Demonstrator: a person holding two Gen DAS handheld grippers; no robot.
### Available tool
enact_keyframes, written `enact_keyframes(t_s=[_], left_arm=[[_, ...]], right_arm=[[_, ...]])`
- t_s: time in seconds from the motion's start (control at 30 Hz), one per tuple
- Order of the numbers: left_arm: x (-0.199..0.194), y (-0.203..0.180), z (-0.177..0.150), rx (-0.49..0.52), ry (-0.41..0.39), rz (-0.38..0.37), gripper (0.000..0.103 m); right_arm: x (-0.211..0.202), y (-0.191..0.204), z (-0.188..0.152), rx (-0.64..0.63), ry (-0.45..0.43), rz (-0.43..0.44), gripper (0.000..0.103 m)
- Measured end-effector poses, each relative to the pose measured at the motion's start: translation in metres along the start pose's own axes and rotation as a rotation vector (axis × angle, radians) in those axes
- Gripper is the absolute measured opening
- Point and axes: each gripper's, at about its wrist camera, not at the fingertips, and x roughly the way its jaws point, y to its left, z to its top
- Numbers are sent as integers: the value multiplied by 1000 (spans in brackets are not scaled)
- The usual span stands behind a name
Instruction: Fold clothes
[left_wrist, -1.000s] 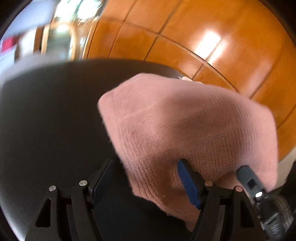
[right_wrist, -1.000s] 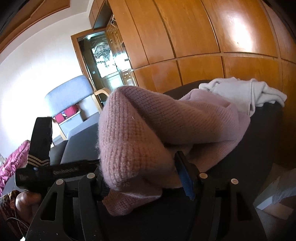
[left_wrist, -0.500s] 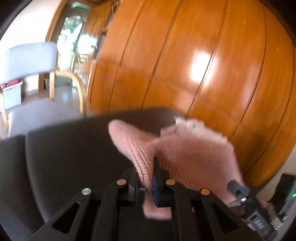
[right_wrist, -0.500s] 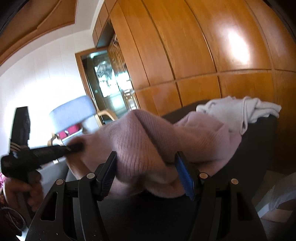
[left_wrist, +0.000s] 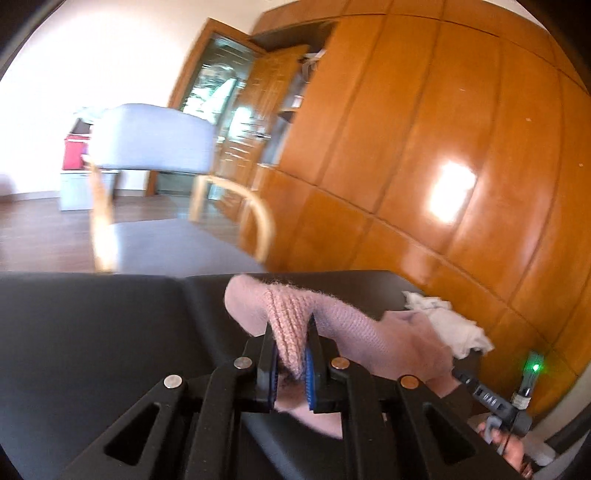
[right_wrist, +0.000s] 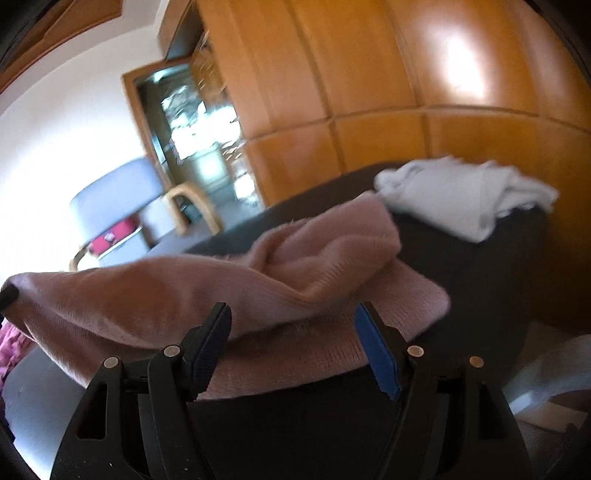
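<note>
Dark padded surface (right_wrist: 480, 280): broad, enough bare area for a fold. Pink knit sweater (right_wrist: 332, 254): bunched and twisted across it, white garment (right_wrist: 461, 195) heaped beyond at far edge. Left gripper (left_wrist: 291, 354): clamped on a pinched ridge of the knit. Right gripper (right_wrist: 291, 343): jaws opening, fabric between but not pressed. Advised: draw held end out taut and level, release twist before laying over, keep clear of white heap.
</note>
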Motion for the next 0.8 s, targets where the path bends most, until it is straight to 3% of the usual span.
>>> enact_keyframes(t_s=[0.33,0.57,0.6,0.63,0.67,0.7,0.73,0.8], left_arm=[[-100,102,-42,-81,-91,251,10],[-165,176,-78,-158,-123,365,10],[-173,185,-83,-178,-127,379,10],[-181,194,-87,-200,-132,391,10],[-188,202,-91,-218,-133,405,10],[-193,210,-96,-232,-131,420,10],[-199,217,-100,-246,-129,435,10],[-208,228,-107,-258,-131,469,10]], right_arm=[[29,122,-24,-293,76,182,73],[49,211,-54,-481,165,280,71],[54,223,-58,-500,184,294,69],[59,235,-63,-518,205,311,58],[65,248,-68,-532,231,336,39],[71,260,-73,-547,252,358,30],[74,272,-78,-564,261,374,23],[75,292,-84,-591,251,408,21]])
